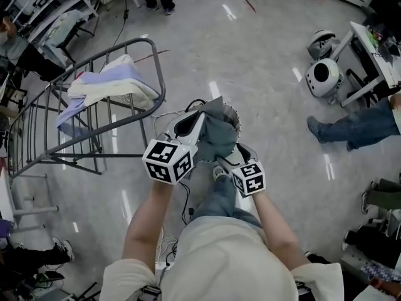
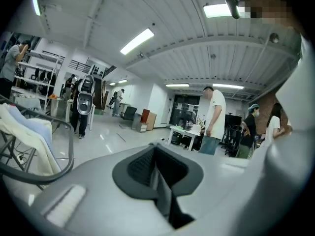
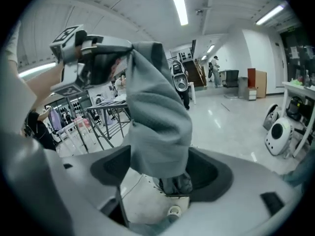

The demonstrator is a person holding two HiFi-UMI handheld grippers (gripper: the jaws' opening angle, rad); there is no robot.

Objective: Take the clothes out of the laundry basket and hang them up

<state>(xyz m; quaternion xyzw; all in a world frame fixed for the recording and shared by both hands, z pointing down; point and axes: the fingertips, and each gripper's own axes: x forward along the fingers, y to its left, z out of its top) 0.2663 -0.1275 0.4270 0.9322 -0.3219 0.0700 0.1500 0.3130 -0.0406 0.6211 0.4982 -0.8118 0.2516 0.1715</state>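
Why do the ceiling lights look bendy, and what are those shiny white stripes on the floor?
In the left gripper view the wide lens bends the ceiling light and darkens the corners; in the head view the stripes are glare from such lights on the glossy floor; in the right gripper view the grey cloth hangs so near the lens that it blocks the middle.

Grey garment (image 1: 219, 140) in left tongs (image 1: 200, 115)
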